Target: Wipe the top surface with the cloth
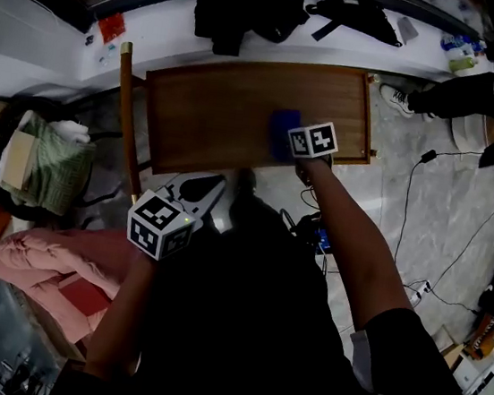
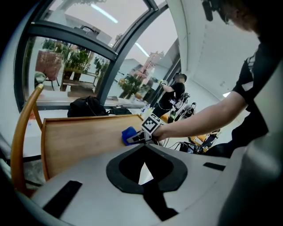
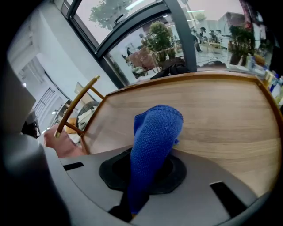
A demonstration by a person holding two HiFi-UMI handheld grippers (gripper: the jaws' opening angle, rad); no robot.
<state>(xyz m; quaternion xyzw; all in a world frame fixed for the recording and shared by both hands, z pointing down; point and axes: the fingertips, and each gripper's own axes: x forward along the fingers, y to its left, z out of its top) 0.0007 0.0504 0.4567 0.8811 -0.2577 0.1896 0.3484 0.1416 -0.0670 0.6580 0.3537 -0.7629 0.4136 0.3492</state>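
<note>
The wooden top (image 1: 231, 113) has a raised rim and a curved wooden handle (image 1: 127, 122) at its left end. My right gripper (image 1: 300, 150) reaches over the top's near right part, shut on a blue cloth (image 1: 282, 134). In the right gripper view the cloth (image 3: 154, 137) sticks out of the gripper (image 3: 149, 165) and its free end lies on the wood (image 3: 221, 119). My left gripper (image 1: 217, 184) hangs just off the top's near edge, jaws together and holding nothing. The left gripper view shows the top (image 2: 79, 137), the cloth (image 2: 128, 133) and the right gripper (image 2: 137, 137) beyond its own jaws (image 2: 143, 165).
Black bags and a jacket (image 1: 250, 3) lie on the white ledge behind the top. A round basket with a green cloth (image 1: 39, 165) and a pink garment (image 1: 39, 269) sit at the left. Cables (image 1: 432, 162) run over the floor at the right, near another person's shoes (image 1: 400, 97).
</note>
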